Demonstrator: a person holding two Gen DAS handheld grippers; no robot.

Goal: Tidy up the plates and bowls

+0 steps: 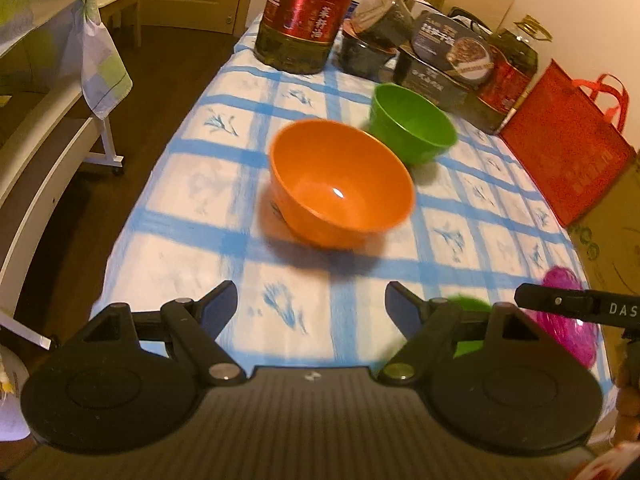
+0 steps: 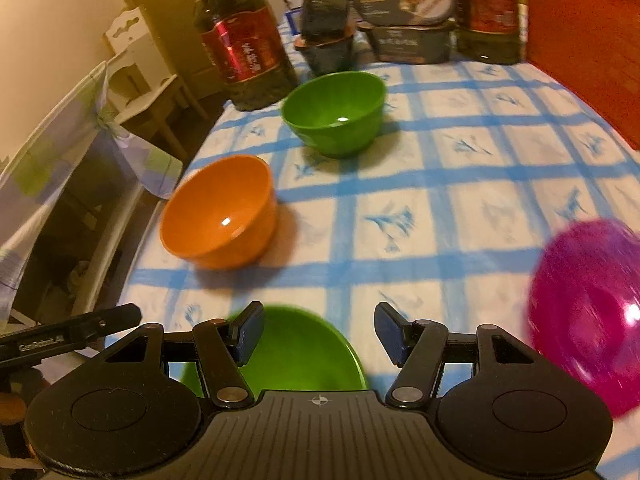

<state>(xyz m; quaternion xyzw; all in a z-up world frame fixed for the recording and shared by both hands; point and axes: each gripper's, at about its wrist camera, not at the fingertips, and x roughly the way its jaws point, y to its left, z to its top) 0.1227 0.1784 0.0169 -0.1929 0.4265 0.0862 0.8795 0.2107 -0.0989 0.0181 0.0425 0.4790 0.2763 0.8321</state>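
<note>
An orange bowl stands upright in the middle of the blue-checked table, with a green bowl just behind it to the right. My left gripper is open and empty, held above the table in front of the orange bowl. My right gripper is open and empty above a near green bowl. In the right wrist view the orange bowl is at the left, the far green bowl behind it, and a pink bowl at the right edge. The pink bowl also shows low right in the left wrist view.
A large oil bottle, dark food tubs and another oil jug crowd the table's far end. A red bag stands along the right side. A white chair with a checked cloth stands left of the table.
</note>
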